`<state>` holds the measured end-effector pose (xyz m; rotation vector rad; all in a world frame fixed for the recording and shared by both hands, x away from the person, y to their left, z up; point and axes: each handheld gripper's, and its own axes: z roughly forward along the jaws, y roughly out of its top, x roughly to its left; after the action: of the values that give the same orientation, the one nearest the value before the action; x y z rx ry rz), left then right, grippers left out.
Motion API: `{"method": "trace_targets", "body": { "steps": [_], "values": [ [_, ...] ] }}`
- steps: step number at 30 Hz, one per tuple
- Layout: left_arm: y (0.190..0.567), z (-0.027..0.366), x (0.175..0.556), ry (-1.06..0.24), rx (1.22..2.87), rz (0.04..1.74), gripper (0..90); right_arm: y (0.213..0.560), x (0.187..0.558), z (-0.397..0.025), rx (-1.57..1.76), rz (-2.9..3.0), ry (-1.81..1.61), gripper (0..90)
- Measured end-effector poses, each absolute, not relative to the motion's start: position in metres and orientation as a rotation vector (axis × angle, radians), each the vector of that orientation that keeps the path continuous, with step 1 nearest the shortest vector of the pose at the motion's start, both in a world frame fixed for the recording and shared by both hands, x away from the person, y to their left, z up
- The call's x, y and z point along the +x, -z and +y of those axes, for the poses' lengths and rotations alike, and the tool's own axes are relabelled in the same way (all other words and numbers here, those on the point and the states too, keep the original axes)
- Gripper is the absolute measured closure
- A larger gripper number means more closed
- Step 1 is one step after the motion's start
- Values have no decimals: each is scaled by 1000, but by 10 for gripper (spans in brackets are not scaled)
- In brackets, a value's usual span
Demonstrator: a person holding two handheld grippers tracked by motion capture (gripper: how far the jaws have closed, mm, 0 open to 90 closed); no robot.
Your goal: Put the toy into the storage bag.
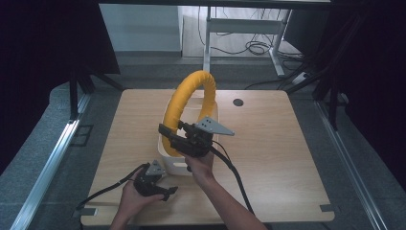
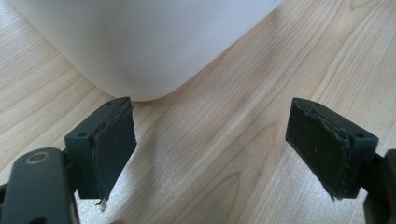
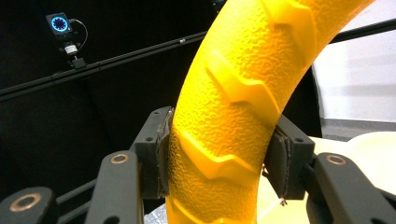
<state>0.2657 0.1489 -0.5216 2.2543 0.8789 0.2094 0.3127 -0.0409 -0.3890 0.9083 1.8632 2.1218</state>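
Yellow tyre ring (image 1: 191, 103), a big hoop with raised tread blocks on a pebbled surface, stands upright over the middle of the wooden table (image 1: 282, 158). Its lower part sits inside a white bin (image 1: 174, 163) with rounded corners, and its top arches up toward the far side of the table.

Your right gripper (image 1: 178, 135) has hold of the ring on its near-left side, just above the bin's rim. In the right gripper view, the two black jaws are pressed against either side of the yellow band (image 3: 224, 130), with the pads (image 3: 163, 154) flat against the tread. Your right hand (image 1: 201, 165) holds the tool from the near side, and the cable (image 1: 234, 175) trails back along your forearm. The grey three-cornered plate (image 1: 213, 126) on top points to the right.

Your left gripper (image 1: 163, 190) is low over the table at the near-left corner of the bin, held in your left hand (image 1: 136, 196). Its jaws stand wide apart with nothing between them. In the left gripper view, the pads (image 2: 114, 149) frame bare wood grain, and the rounded white corner of the bin (image 2: 144, 46) sits just beyond them, closer to the left-hand jaw.

A small dark round cap (image 1: 238, 102) is set into the table's far right part.
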Motion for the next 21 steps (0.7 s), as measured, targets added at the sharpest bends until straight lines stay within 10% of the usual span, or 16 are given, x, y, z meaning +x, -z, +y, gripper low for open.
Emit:
{"method": "trace_targets", "body": {
  "steps": [21],
  "values": [
    [522,148,265,-200,2258,884,161,396,307,-46,910,1867,-2109,477]
  ]
}}
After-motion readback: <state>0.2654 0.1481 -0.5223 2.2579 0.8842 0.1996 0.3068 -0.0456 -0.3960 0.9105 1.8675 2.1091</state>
